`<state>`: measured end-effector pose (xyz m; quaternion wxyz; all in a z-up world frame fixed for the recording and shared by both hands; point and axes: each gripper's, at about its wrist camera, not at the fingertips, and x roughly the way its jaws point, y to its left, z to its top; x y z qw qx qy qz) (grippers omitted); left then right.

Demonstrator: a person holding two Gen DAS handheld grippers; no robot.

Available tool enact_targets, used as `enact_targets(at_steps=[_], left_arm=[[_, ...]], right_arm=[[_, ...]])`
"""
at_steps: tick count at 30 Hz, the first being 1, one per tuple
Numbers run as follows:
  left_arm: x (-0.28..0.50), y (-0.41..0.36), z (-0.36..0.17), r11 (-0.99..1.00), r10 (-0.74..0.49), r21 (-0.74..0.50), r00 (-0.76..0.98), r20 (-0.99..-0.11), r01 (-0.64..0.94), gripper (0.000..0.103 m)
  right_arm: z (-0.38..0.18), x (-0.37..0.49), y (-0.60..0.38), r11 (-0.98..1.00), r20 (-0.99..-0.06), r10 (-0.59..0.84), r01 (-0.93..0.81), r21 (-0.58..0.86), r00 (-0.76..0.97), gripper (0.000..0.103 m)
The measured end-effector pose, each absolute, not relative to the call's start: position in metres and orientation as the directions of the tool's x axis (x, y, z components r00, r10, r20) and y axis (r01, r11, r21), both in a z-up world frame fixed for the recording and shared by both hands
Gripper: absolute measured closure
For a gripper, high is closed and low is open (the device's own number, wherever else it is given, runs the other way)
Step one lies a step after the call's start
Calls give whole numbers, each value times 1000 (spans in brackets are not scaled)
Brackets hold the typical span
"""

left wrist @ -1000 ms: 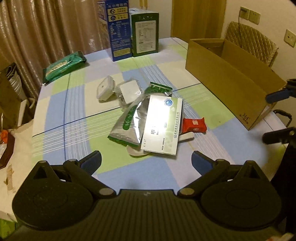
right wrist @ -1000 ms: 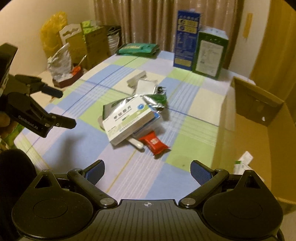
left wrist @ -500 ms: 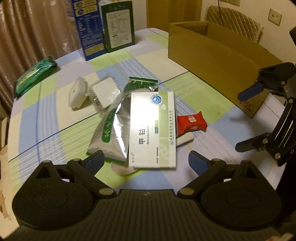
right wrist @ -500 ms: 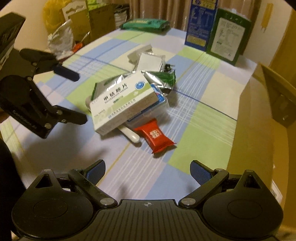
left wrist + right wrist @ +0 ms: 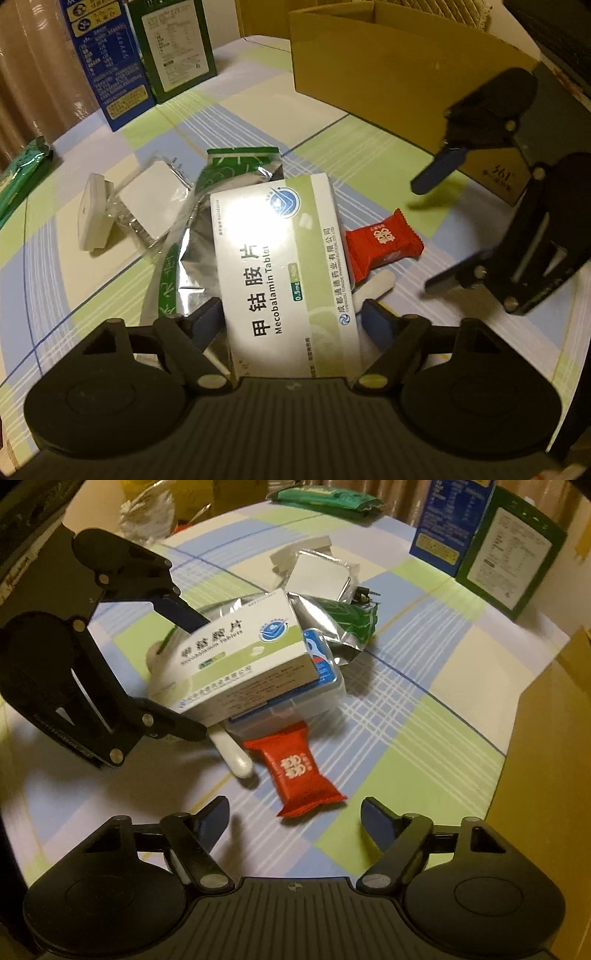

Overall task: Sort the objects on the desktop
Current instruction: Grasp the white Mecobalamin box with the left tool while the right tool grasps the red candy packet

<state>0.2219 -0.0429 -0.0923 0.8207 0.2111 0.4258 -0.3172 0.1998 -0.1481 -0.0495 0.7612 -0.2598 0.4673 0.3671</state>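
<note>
Between the closing fingers of the left gripper [image 5: 291, 314], the near end of the white tablet box [image 5: 284, 266] is now sitting, though the pads are probably not pressing it yet. A second ago this gripper was hanging wide over bare cloth, well short of the pile. Ahead of the right gripper [image 5: 295, 818], its jaws also narrowing, the red candy packet [image 5: 295, 771] is lying just beyond the tips, untouched; earlier it lay farther off. Only the right view is showing a clear blue-labelled case [image 5: 317, 686] under the tablet box. Only the left view is showing the cardboard box [image 5: 399, 74] standing open at the far right.
</note>
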Motion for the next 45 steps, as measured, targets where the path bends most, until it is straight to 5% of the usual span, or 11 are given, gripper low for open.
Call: enact_targets(at_steps=[9,12,13,16,33,38,45], left_arm=[[217,-36,-88,719,-352,63,440,-826,693,35],[212,-33,-87,726,-352,53,437,-828,685,35],[211,-31,-86,734,-348,51,439,-829,678,35],[206,-26,-82,764,-336,34,443,-831,645,35],[133,-31,-75,868,-274,-22,443,-854,496,36],[122,-37,-85,867,-263,-1,456,-851,498,36],[119,-47,-92,856,-244,54,494,-835,514,36]], right_arm=[[-65,223,-133,543,-915,299,-837,-70,271,38],[-64,229,-131,541,-918,311,-840,-42,247,59],[-62,229,-130,547,-920,310,-836,-33,239,73],[-60,221,-131,573,-929,281,-819,-38,240,79],[-49,132,-197,888,-902,273,-449,101,336,78],[-53,120,-201,888,-877,294,-448,103,380,51],[-61,92,-213,878,-824,321,-474,73,467,48]])
